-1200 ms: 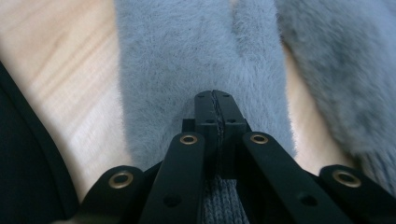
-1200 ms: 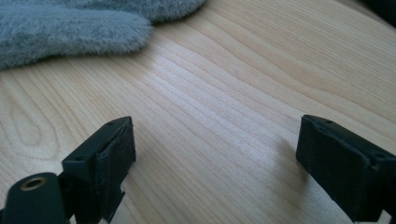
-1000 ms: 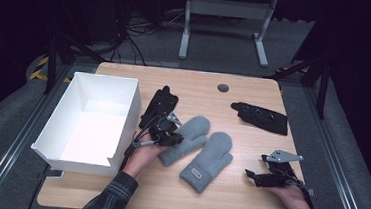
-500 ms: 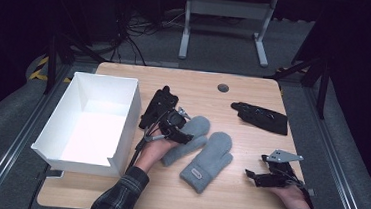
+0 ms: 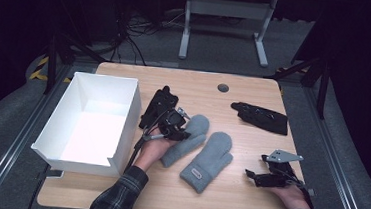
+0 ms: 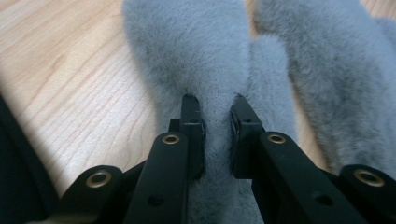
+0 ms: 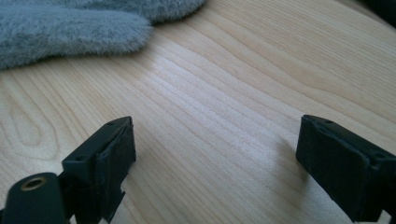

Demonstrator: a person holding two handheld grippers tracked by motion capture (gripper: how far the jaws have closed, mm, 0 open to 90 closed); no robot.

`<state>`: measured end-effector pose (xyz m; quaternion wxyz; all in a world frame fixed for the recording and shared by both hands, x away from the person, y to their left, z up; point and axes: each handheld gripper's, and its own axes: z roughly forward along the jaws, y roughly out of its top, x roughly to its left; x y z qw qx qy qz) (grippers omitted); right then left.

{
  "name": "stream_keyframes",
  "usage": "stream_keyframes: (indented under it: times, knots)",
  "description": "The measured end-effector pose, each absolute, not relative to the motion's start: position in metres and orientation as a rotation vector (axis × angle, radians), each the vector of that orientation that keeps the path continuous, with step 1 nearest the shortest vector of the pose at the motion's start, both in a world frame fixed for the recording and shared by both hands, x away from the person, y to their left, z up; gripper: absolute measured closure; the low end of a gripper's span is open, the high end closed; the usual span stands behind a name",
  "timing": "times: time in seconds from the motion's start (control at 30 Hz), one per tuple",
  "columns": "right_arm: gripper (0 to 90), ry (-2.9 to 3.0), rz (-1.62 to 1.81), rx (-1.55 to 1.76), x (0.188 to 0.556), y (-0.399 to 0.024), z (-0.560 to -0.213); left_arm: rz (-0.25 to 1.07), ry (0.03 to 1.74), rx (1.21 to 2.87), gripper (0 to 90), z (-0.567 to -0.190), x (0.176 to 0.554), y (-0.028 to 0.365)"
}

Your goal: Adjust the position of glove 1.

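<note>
The left gripper (image 6: pixel 215 109) has just been closing its jaws and now pinches a fold of the grey mitten (image 5: pixel 186 139) lying mid-desk, beside its twin (image 5: pixel 209 161); a lift toward the white box (image 5: pixel 121 124) at the left edge looks next. Earlier its jaws stood wider over the mitten. The right gripper (image 7: pixel 215 154) rests spread, empty, near the front right corner.

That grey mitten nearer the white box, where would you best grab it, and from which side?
Probably the soft fold along the middle of the left grey mitten, coming down from above. It lies flat on the table, so an edge offers little, while the thick fleece bunches into a ridge. The left hand-held gripper has just been closing and now pinches such a ridge between its jaws.
</note>
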<state>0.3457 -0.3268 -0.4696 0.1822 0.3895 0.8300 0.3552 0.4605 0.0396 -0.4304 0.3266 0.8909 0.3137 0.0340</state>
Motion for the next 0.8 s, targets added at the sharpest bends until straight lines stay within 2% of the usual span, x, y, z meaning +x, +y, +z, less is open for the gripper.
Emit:
stream_keyframes:
  times: [0.47,0.8]
  knots:
    - [12.2,2.343,1.003,1.099,0.346,-0.327,-0.470,0.039,0.845,2.285,81.0,-0.393,0.448,0.050]
    - [12.3,2.342,1.002,1.100,0.346,-0.327,-0.470,0.017,0.816,2.267,81.2,-0.366,0.430,0.038]
